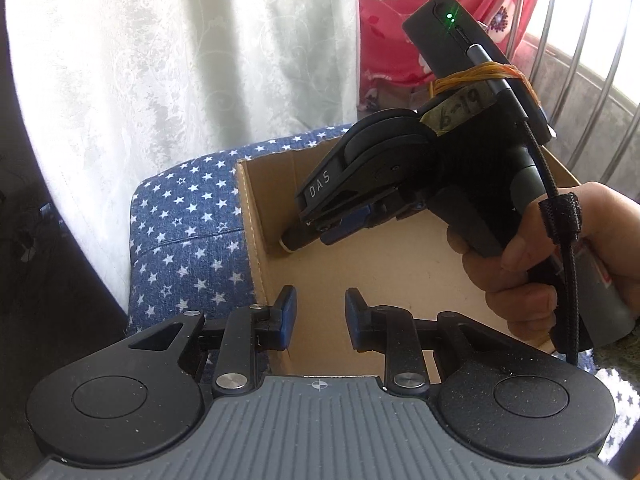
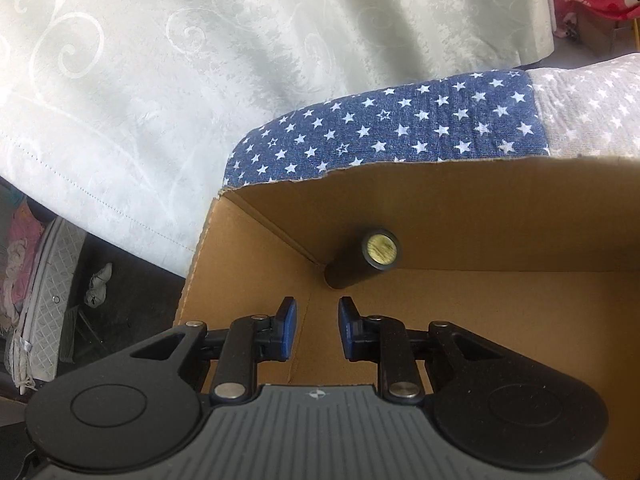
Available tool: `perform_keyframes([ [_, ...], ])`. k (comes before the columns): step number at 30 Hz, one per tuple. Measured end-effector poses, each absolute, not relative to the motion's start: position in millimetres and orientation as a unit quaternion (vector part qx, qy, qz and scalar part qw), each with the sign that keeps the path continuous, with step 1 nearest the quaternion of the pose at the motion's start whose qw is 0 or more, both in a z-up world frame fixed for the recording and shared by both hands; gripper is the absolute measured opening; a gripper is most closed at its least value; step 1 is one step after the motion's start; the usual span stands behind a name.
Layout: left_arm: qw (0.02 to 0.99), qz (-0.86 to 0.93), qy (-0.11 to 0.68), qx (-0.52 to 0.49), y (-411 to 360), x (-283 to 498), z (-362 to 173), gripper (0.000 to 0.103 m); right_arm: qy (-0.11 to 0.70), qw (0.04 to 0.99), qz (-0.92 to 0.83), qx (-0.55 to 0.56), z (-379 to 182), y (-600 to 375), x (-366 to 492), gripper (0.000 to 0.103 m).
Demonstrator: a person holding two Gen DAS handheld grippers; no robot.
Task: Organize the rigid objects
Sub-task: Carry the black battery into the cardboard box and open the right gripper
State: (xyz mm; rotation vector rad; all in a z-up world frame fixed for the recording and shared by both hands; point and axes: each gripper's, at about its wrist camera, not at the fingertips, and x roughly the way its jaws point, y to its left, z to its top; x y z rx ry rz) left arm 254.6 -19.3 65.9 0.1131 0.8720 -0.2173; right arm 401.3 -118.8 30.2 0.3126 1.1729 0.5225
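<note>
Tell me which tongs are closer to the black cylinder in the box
Right. The right tongs hang open just short of the black cylinder standing in the cardboard box corner. The left tongs sit open at the box's near edge, farther back.

Daylight floods both views from behind the pale patterned curtain point(image 1: 180, 52), which glows almost washed out in the left wrist view. The open brown cardboard box point(image 2: 500, 312) is evenly lit, with soft shadow under its far wall. The small black cylinder with a yellowish cap point(image 2: 362, 262) stays sharp. Fisheye bending curves the edges, and the corners fall to black. A green indicator light point(image 1: 449, 16) flares slightly.
</note>
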Motion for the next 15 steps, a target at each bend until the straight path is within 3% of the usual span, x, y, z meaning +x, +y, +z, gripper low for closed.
perform_keyframes([
  [5,0.911,-0.114,0.394,0.035,-12,236,84,0.03,0.514,0.806,0.249,0.154,62,-139,382,0.045],
  [15,0.931,-0.146,0.333,0.025,-15,157,114,0.034,0.426,0.84,0.274,0.195,134,-217,273,0.045],
])
